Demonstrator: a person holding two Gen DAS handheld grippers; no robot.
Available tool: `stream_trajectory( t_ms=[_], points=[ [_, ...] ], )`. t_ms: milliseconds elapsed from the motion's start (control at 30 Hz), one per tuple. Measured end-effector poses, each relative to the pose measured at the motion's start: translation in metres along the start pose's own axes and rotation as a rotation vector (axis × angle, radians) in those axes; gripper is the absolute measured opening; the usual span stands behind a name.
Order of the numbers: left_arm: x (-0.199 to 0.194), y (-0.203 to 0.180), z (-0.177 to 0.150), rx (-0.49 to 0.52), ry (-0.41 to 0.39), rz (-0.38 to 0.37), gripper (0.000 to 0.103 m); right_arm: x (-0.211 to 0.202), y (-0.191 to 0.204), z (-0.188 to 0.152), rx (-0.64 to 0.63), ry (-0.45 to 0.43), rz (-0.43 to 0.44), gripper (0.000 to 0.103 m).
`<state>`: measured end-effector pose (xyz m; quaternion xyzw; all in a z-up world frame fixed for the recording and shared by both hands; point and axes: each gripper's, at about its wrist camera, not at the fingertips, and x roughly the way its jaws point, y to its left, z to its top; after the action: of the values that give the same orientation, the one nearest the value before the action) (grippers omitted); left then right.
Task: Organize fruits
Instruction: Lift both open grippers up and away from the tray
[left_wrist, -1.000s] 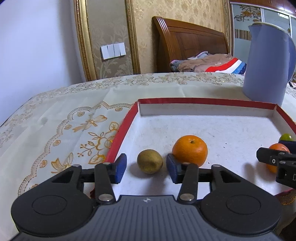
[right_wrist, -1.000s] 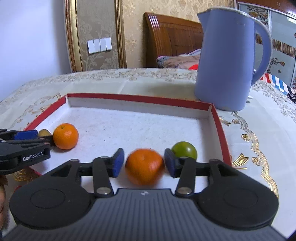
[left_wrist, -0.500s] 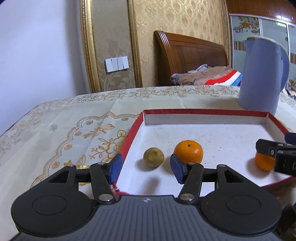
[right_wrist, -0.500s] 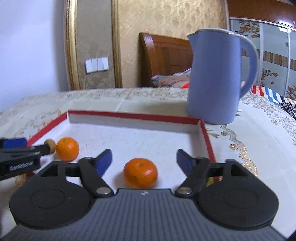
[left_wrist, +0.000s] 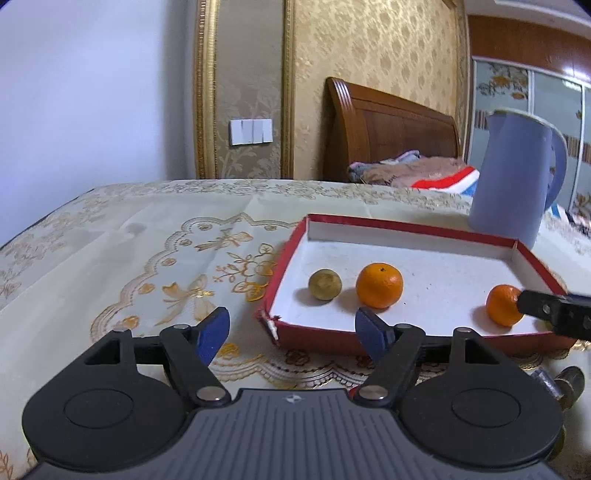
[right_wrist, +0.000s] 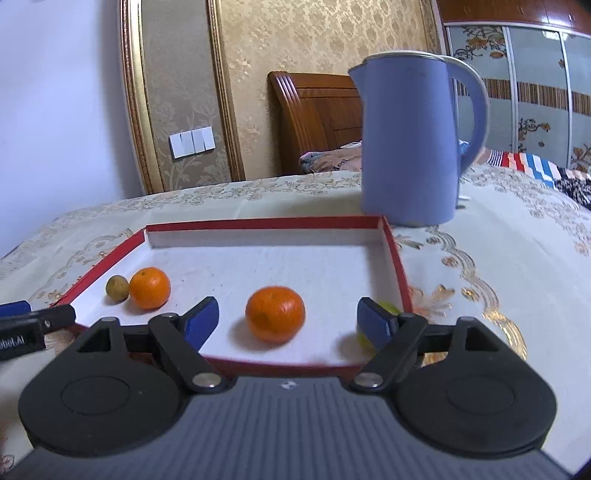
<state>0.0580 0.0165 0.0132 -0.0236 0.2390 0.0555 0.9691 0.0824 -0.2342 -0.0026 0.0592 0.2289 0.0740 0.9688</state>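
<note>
In red-rimmed tray on bench: kiwi, two mandarins, green fruit. Left gripper, right gripper: both released, empty. Placement step seemingly complete; next, withdraw clear.

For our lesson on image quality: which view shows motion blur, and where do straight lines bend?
Right wrist view: the near orange is smeared, and the green fruit is hidden behind a fingertip; the gold frame bows. Left wrist view: the oranges are sharper; the wardrobe curves at the edge.
</note>
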Motion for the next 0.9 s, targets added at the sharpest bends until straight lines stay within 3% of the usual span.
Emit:
stream_trajectory(
  t_ms=[167,367,467,667,767,900],
  points=[
    [-0.003,0.005,-0.004,-0.021,0.03,-0.025,0.075,-0.017,-0.015,-0.007,0.056,-0.008,-0.001,0.085],
    [-0.004,-0.004,-0.012,0.053,0.057,-0.021,0.075,-0.053,-0.036,-0.024,0.068,-0.034,-0.023,0.085],
    [-0.003,-0.007,-0.014,0.073,0.062,-0.022,0.075,-0.066,-0.053,-0.035,0.087,-0.006,-0.034,0.085],
    [0.0,-0.003,-0.014,0.047,0.085,-0.007,0.075,-0.065,-0.068,-0.04,0.151,0.032,-0.016,0.085],
    [0.002,0.0,-0.013,0.029,0.095,-0.003,0.075,-0.064,-0.071,-0.04,0.168,0.037,-0.026,0.094],
    [0.0,-0.002,-0.014,0.045,0.087,-0.003,0.075,-0.067,-0.075,-0.042,0.195,0.021,-0.029,0.094]
  ],
)
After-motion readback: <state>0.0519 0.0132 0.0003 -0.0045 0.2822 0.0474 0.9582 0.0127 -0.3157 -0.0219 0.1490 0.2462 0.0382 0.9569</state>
